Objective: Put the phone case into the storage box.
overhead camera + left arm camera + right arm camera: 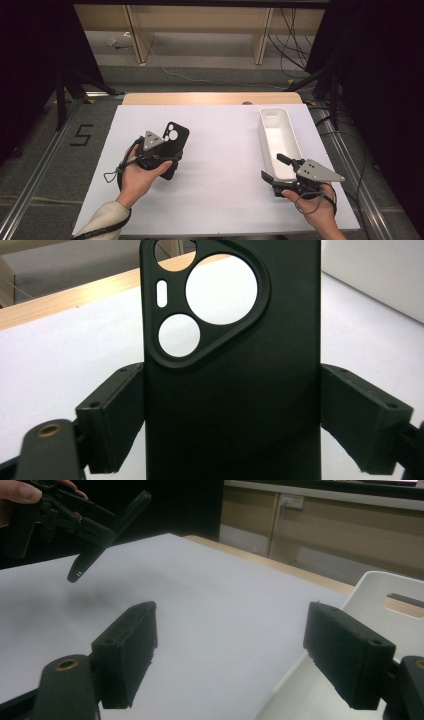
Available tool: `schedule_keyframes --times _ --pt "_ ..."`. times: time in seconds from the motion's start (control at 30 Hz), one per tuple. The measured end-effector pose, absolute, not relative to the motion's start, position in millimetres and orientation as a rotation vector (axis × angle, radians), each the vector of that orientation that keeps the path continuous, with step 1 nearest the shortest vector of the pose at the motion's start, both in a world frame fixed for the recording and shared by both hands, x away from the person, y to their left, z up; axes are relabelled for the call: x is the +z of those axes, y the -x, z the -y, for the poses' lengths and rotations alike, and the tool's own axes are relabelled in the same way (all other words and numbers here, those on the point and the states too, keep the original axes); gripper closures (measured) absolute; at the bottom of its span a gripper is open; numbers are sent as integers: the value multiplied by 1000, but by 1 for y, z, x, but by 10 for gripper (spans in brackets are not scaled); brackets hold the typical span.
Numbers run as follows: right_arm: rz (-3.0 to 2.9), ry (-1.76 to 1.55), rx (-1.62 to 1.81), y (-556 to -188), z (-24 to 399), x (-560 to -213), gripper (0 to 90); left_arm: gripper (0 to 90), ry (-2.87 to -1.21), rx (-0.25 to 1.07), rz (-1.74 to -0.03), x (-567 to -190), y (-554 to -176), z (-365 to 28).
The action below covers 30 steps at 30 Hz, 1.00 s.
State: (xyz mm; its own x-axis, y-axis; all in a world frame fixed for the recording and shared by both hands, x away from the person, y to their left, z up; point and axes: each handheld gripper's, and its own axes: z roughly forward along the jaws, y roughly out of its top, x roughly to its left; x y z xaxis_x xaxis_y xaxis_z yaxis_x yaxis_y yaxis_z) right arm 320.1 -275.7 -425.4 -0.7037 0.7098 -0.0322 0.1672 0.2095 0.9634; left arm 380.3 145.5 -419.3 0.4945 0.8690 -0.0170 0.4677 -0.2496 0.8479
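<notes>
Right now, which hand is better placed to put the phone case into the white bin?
Left: its gripper grips the phone case. The right gripper is open beside the white bin.

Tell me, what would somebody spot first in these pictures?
First, the black rubbery phone case with round camera holes, gripped across its sides by the left tongs and lifted above the white sheet on the table. Next, the long white plastic bin at the right, with the open, empty right tongs at its near end.
</notes>
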Motion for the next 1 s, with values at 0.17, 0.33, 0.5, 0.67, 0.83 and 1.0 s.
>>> schedule_keyframes --times 0.17,0.33,0.5,0.67,0.83,1.0 --pt "-2013 -813 1516 -320 275 -425 227 154 -1891 594 -1099 -419 -379 -142" --pt "-2011 -813 1516 -320 275 -425 227 155 -1896 590 -1085 -418 -377 -137" --pt "-2011 -813 1517 -320 275 -425 227 154 -1889 576 -1077 -418 -376 -133" --pt "-2013 -811 1518 -321 275 -425 228 155 -1891 576 -1067 -417 -374 -130" --pt "-2014 -815 1516 -321 274 -425 227 154 -1889 571 -1056 -417 -373 -127" --pt "-2020 -811 1515 -322 273 -426 227 155 -1895 565 -1044 -416 -372 -122"
